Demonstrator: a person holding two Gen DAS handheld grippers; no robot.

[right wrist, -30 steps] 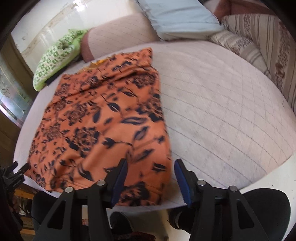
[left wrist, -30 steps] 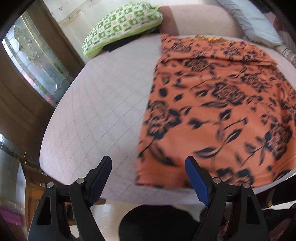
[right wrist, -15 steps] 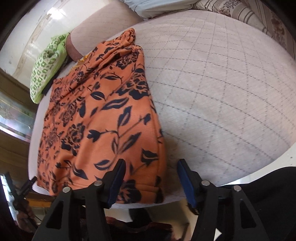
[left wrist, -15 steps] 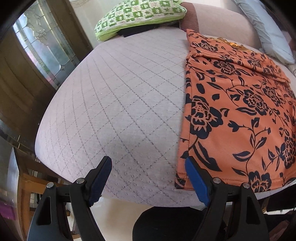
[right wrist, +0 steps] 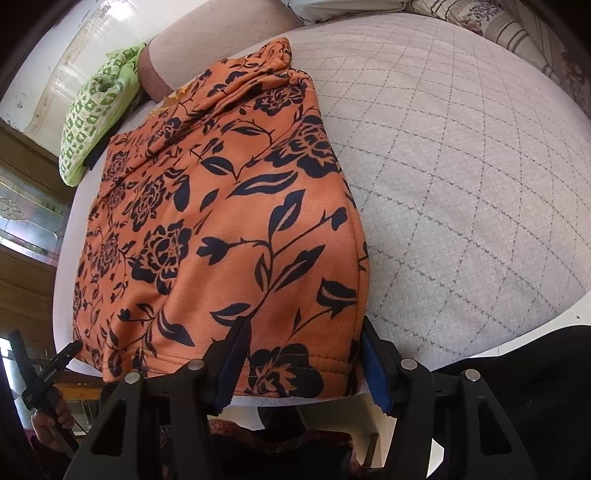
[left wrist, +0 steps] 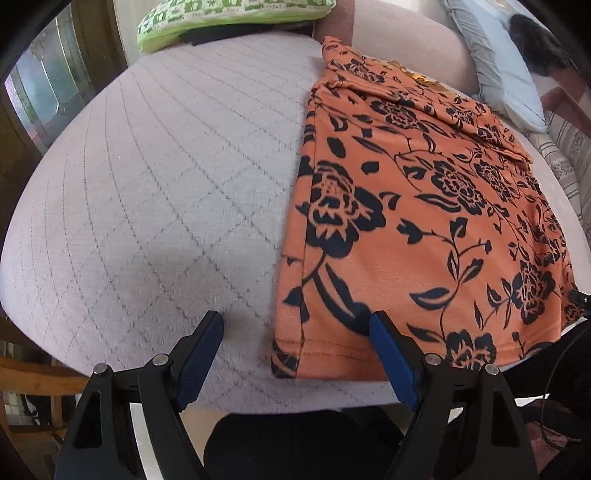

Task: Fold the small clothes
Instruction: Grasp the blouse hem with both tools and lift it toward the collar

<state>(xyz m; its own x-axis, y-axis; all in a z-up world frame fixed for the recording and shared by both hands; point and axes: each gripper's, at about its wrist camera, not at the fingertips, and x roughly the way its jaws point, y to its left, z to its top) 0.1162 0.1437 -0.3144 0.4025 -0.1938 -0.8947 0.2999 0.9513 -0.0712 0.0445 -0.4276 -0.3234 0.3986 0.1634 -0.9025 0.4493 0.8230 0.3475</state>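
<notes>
An orange garment with a dark floral print point(left wrist: 424, 206) lies flat on a pale quilted cushion surface point(left wrist: 155, 192); it also shows in the right wrist view point(right wrist: 221, 221). My left gripper point(left wrist: 297, 328) is open, its jaws straddling the garment's near left hem corner. My right gripper point(right wrist: 303, 347) is open, its jaws straddling the near right hem corner, with cloth between them. The left gripper point(right wrist: 55, 369) shows at the lower left of the right wrist view, by the hem's other end.
A green and white patterned pillow point(left wrist: 229, 14) lies at the back left; it also shows in the right wrist view point(right wrist: 96, 110). A light blue pillow point(left wrist: 495, 66) and a striped cushion point(right wrist: 517, 33) lie at the back right. The quilted surface point(right wrist: 461, 184) drops off near the grippers.
Both grippers have moved forward and lower toward the garment's near hem corners. The garment looks larger and closer in both views. Both jaws stay open.
</notes>
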